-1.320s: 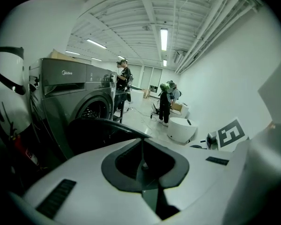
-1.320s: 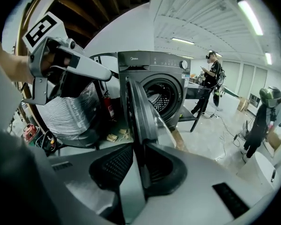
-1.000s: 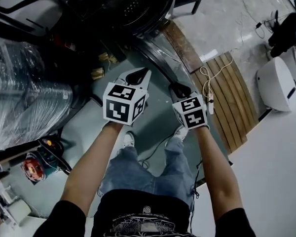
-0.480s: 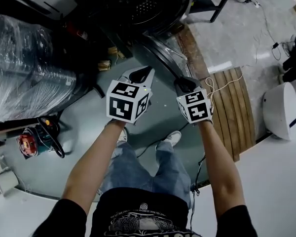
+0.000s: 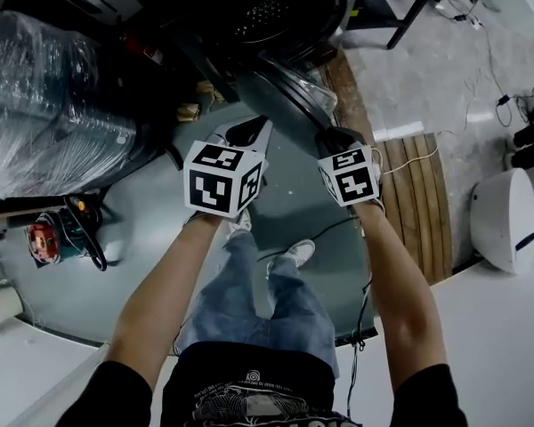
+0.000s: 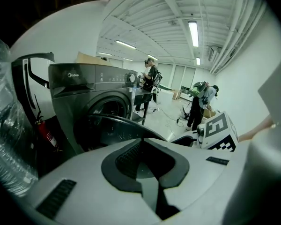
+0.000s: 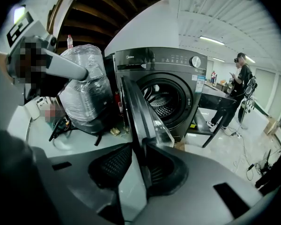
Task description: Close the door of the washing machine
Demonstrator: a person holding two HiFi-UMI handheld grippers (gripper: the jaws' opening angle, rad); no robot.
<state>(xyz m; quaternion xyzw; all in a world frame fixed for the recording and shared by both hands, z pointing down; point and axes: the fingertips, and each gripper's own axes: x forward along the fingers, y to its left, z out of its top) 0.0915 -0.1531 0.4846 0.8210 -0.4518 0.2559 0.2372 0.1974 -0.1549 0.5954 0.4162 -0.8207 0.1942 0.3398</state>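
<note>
The dark grey washing machine (image 5: 249, 7) stands at the top of the head view with its round door (image 5: 289, 96) swung open toward me. My right gripper (image 5: 327, 136) is at the door's free edge. In the right gripper view the door edge (image 7: 136, 107) runs between the jaws of my right gripper (image 7: 138, 143), which are opening; the left pad (image 7: 113, 165) stands off the edge. My left gripper (image 5: 265, 123) hangs left of the door with its tips together and nothing in them. From the left gripper (image 6: 143, 138) I see the door rim (image 6: 112, 125) ahead.
A plastic-wrapped bundle (image 5: 44, 123) sits left of the machine, and a red tool (image 5: 44, 238) lies on the floor. Wooden slats (image 5: 418, 212) and a white device (image 5: 503, 221) lie to the right. People (image 6: 150, 78) stand beyond the machine. A black table leg (image 5: 409, 16) stands right of it.
Both grippers have moved toward the machine, the right one further, staying at the door's edge. The legs have stepped forward under the arms.
</note>
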